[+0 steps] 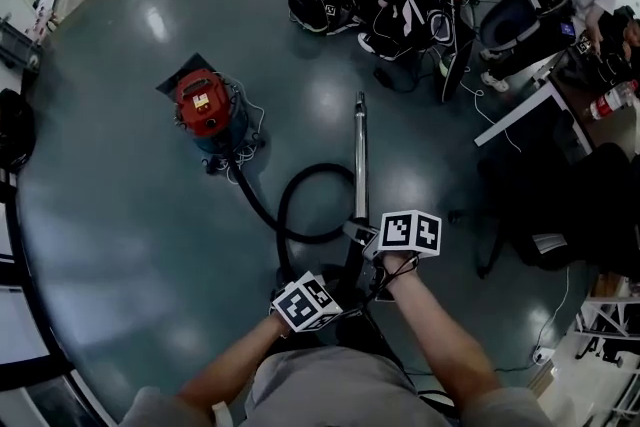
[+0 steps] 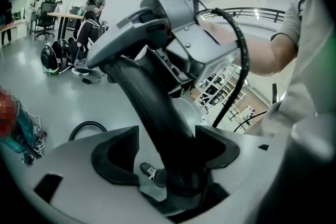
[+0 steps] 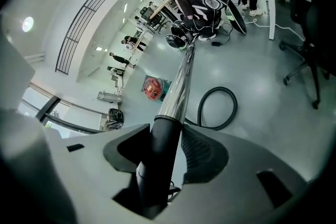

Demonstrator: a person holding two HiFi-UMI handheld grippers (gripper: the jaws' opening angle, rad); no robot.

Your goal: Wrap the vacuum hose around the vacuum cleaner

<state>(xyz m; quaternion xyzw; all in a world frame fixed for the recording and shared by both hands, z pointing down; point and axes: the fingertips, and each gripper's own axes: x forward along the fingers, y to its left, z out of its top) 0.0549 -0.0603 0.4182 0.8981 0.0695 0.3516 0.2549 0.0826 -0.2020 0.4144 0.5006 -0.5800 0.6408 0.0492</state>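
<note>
From the head view, the vacuum cleaner [image 1: 205, 105] with its red top stands on the grey floor [image 1: 120, 245], well ahead and to the left; its black hose [image 1: 290, 205] runs from the base toward the person and curls into one loop on the floor; a shiny metal wand [image 1: 360, 150] stretches from the hands away across the floor, beside that loop. The left gripper [image 1: 308, 302] sits low and near the body, the right gripper [image 1: 405, 235] just above and to the right of it, both at the near end of the wand. Seated people and bags fill the far side of the room.

In the left gripper view, the curved black end of the hose [image 2: 152, 113] rises between the jaws of the left gripper [image 2: 168, 157]; it lies against the right pad, while a gap shows at the left pad – so the jaws stand apart, not clamped. The right gripper's grey body shows above, at the top of that curved piece.

In the right gripper view, the right gripper [image 3: 165, 152] is closed on the wand's [image 3: 178, 81] black cuff, both pads touching it; the bare metal tube runs on toward the seated people; the hose loop [image 3: 231, 107] lies to its right – the vacuum cleaner [image 3: 152, 87] stands well beyond, to its left.
</note>
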